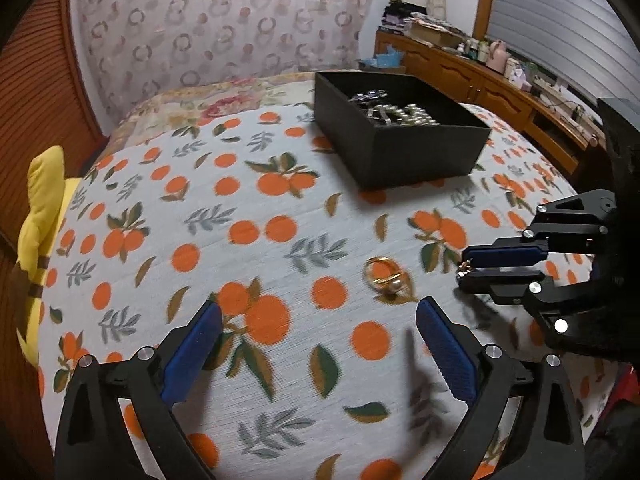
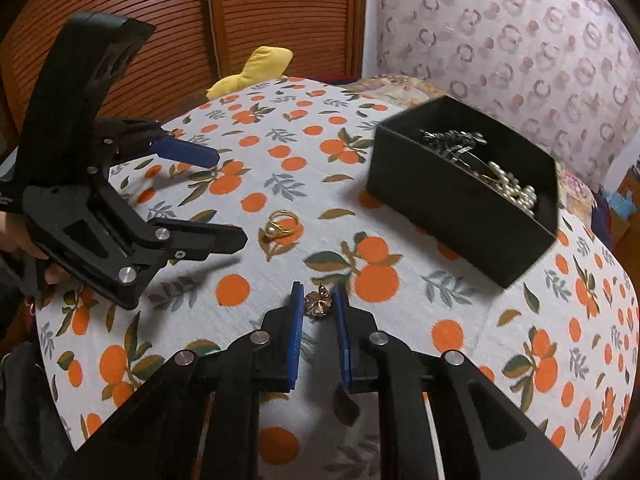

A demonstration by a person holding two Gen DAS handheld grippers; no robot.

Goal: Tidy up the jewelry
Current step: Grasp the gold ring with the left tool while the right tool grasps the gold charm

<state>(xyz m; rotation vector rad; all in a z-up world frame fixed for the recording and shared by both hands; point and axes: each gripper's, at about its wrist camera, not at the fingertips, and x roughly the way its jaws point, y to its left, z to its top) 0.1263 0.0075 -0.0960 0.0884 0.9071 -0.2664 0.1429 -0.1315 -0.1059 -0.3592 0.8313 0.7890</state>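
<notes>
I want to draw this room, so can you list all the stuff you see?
Box: one, black, on the bed, far side.
Jewelry in box: pearls and silver pieces, count unclear.
Ring: one, gold with a pearl, loose on the bedspread.
Flower charm: one, bronze, in the right gripper.
Bedspread: one, white with oranges.
Plush: one, yellow, bed edge.
Dresser: one, wooden, cluttered.
Left gripper: black, blue pads, open.
Right gripper: same colours, shut on charm.
</notes>
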